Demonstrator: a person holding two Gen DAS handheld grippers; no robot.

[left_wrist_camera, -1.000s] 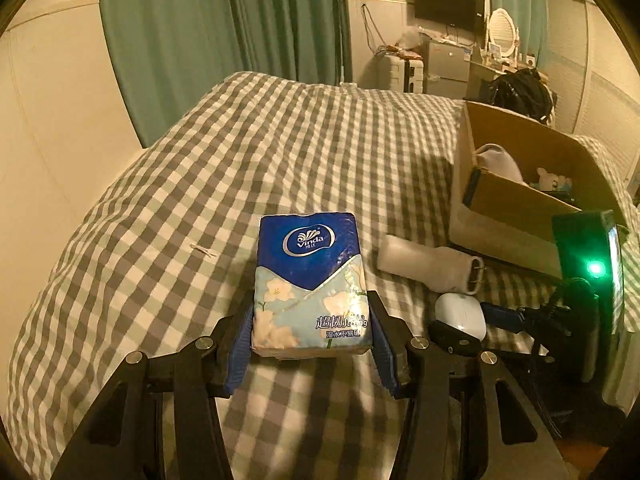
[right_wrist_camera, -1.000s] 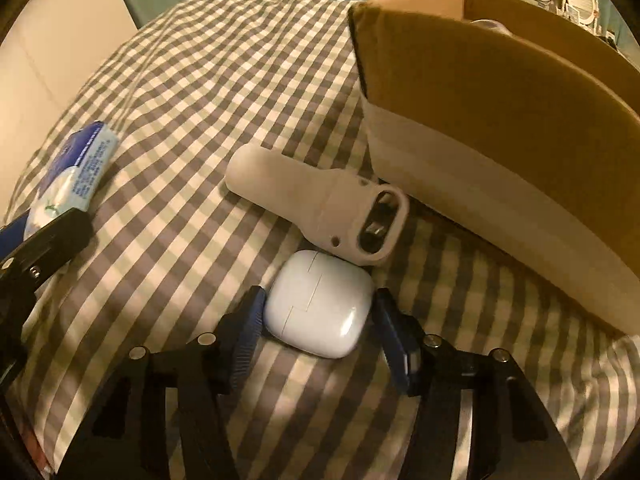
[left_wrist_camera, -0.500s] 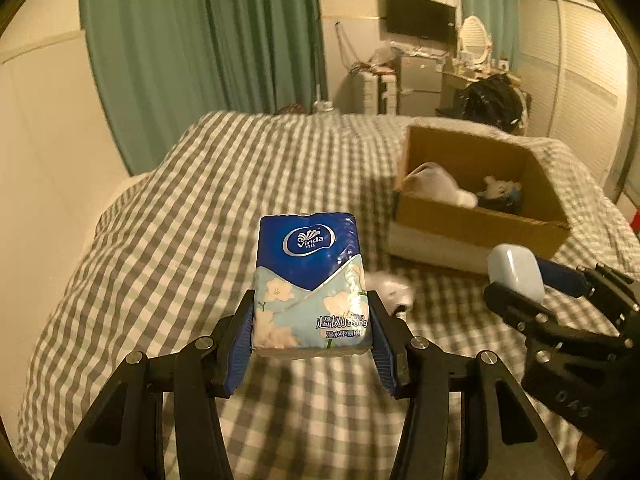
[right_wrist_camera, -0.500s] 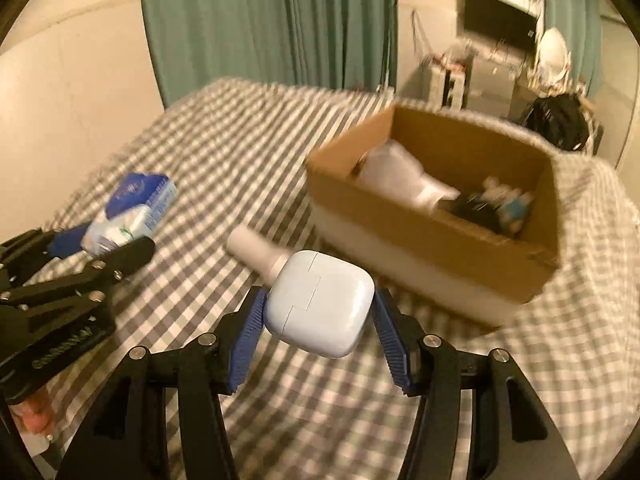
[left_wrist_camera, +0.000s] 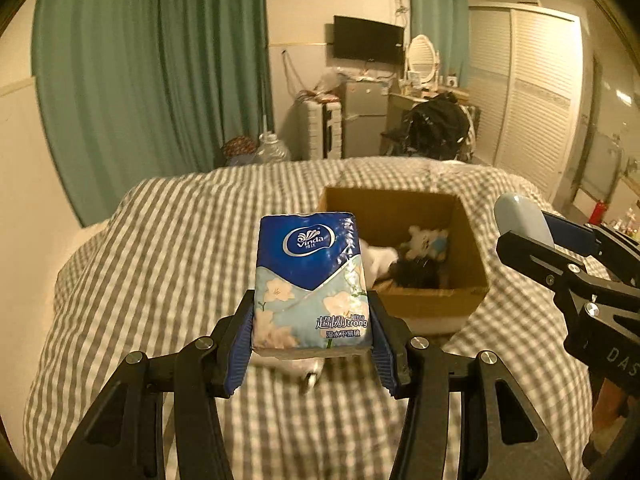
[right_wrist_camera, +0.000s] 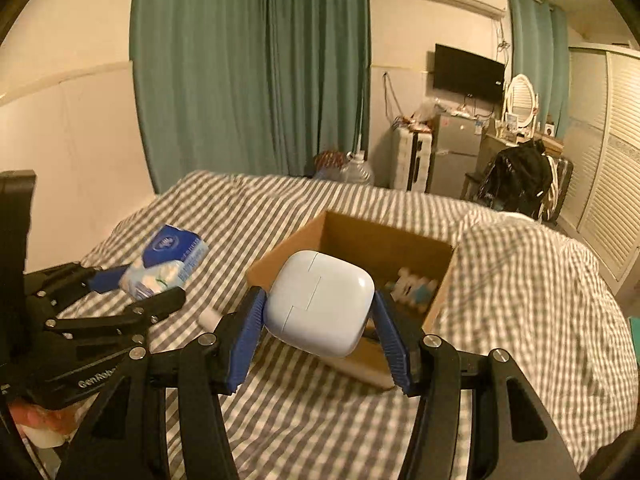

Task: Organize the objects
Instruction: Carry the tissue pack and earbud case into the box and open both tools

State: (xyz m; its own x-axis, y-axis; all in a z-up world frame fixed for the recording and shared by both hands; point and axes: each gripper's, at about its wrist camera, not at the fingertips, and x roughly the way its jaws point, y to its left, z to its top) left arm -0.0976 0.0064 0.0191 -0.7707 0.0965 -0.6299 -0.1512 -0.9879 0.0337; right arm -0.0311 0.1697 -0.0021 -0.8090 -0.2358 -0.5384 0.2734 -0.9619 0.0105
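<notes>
Your left gripper [left_wrist_camera: 312, 344] is clamped on the Vinda tissue pack [left_wrist_camera: 310, 284], held in the air on the near-left side of the cardboard box [left_wrist_camera: 432, 304]. Your right gripper [right_wrist_camera: 318, 334] squeezes the white earbud case [right_wrist_camera: 320, 304] above the box's near wall. The box sits open on the checked bedspread [left_wrist_camera: 168, 248], with a small plush toy [left_wrist_camera: 426, 242] inside.

Your left hand-held gripper [left_wrist_camera: 312, 332] holds a blue and pale green soft pack of paper tissues [left_wrist_camera: 310, 284] upright between its blue ribbed pads [left_wrist_camera: 238, 344], above the grey and white checked bed [left_wrist_camera: 168, 248]. Behind the pack stands an open brown cardboard box [left_wrist_camera: 432, 304] with a few things inside. At the right edge, your right hand-held gripper [left_wrist_camera: 528, 236] grips a pale rounded plastic case [left_wrist_camera: 520, 218].
</notes>
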